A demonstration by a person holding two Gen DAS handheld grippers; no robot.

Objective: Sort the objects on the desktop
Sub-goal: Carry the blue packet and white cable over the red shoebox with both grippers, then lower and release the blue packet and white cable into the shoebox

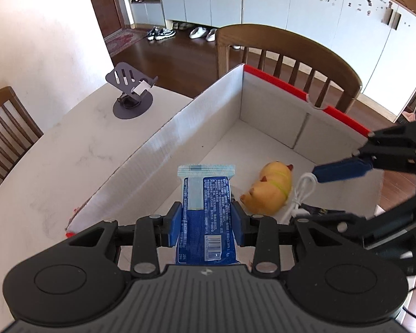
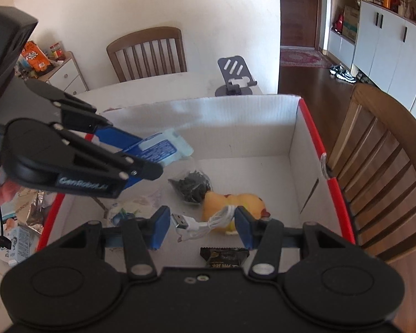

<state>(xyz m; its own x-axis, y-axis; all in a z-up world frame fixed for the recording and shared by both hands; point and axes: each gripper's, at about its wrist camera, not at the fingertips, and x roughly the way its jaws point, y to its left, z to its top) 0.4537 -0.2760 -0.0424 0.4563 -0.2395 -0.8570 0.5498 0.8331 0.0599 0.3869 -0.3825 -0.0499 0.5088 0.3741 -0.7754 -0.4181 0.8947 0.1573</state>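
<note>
Left gripper (image 1: pixel 205 216) grasps a blue packet (image 1: pixel 206 211) above the box (image 1: pixel 163 141); right gripper (image 2: pixel 202 227) hangs released over a white cable (image 2: pixel 205 223).

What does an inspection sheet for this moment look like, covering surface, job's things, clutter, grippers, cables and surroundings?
Surface: white table, smudged.
Job's things: blue packet held above the open box; yellow toy, dark bag, black snack bar inside.
Clutter: phone stand; wrappers beside the box.
Grippers: left gripper shut on packet; right gripper open, empty.
Cables: white USB cable in box.
Surroundings: chairs, cabinets.
</note>
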